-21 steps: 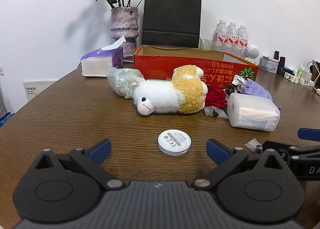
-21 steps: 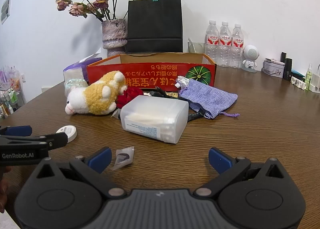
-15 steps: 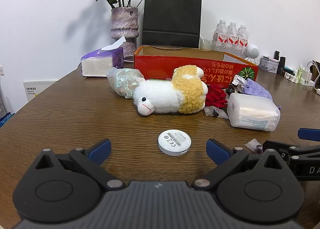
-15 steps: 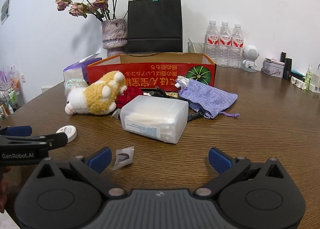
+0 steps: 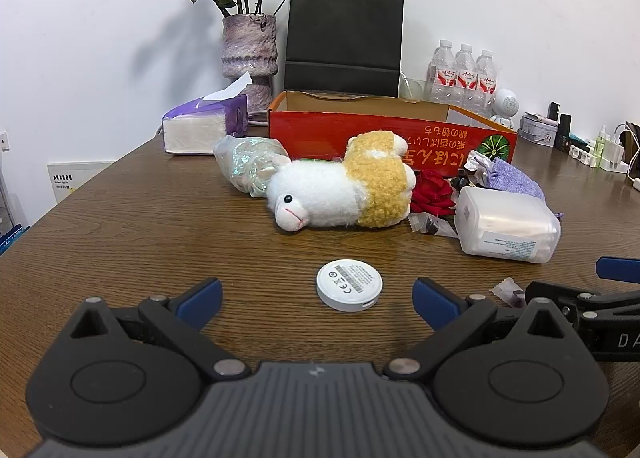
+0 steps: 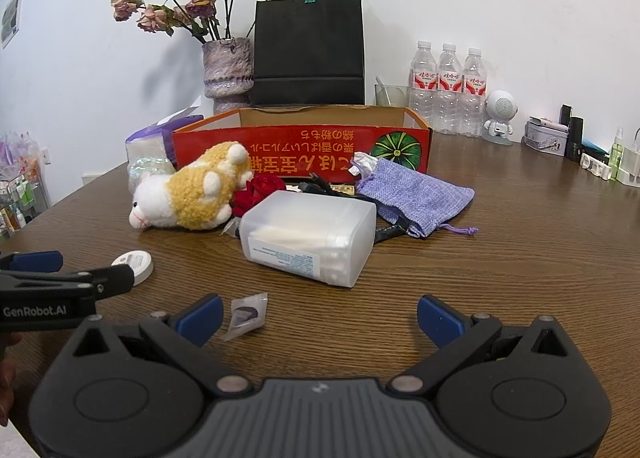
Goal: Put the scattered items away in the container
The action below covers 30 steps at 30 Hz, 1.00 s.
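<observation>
White wall behind; brown wood-grain worktop (image 5: pixel 132 234) in front. Against the wall: vase of dried roses (image 5: pixel 249 53), black paper bag (image 5: pixel 344 37), three water bottles (image 6: pixel 448 85), small white robot figure (image 6: pixel 500 113).

Red cardboard box (image 5: pixel 360 129), open-topped, at centre rear of the worktop, just in front of the bag. Nothing visible inside from these angles. Tissue pack (image 5: pixel 204 125) to its left in the left wrist view.

Scattered in front of the box, all on the worktop:
- Plush sheep (image 5: pixel 340 185), white and yellow, lying on its side, head toward the camera.
- Crinkled clear bag (image 5: pixel 244 165) touching the sheep's head end.
- Red fabric rose (image 5: pixel 434 193) tucked between sheep and plastic tub.
- Frosted plastic tub (image 6: pixel 312 238), on its side, label facing forward.
- Purple drawstring pouch (image 6: pixel 416 193) beyond the tub, with a black cable (image 6: pixel 388 232) beneath it.
- White round puck (image 5: pixel 349 285), label side up, nearest the left claw.
- Small clear packet (image 6: pixel 246 314) just beside the right claw's left finger.

Left claw (image 5: pixel 316 304): spread wide, empty, hovering low over the worktop with the puck just ahead of the gap.

Right claw (image 6: pixel 318 318): spread wide, empty, angled down toward the tub.
</observation>
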{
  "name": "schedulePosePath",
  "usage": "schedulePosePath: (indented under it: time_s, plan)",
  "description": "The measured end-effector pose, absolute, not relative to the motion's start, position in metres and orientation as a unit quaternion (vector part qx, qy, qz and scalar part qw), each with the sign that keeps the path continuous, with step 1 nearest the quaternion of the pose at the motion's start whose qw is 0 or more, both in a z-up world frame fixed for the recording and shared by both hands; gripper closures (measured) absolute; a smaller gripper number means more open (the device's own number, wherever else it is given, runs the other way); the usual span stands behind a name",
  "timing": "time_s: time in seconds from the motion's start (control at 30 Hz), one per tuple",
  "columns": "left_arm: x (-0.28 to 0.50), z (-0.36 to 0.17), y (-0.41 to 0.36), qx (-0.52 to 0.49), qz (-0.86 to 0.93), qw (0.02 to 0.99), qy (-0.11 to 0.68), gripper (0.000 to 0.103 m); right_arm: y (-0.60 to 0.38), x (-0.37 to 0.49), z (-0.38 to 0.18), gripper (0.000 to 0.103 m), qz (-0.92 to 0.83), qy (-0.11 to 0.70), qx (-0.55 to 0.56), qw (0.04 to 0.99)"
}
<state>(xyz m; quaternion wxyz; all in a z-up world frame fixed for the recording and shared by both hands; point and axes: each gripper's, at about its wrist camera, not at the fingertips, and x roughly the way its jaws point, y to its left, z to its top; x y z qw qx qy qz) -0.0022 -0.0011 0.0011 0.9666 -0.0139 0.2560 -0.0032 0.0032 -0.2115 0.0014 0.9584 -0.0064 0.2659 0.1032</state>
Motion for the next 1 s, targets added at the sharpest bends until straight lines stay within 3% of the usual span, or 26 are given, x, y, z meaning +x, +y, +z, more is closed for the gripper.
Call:
schedulePosePath:
  time_s: [0.93, 1.0]
  plan:
    - [0.012, 0.004, 0.001, -0.007, -0.018, 0.959, 0.283, 0.0, -0.205, 0.004, 0.002, 0.0, 0.142, 0.274, -0.021, 0.951]
    - [0.016, 0.005, -0.001, -0.001, -0.024, 0.957, 0.288, 0.0, -0.201, 0.007, 0.003, 0.004, 0.149, 0.281, -0.023, 0.948]
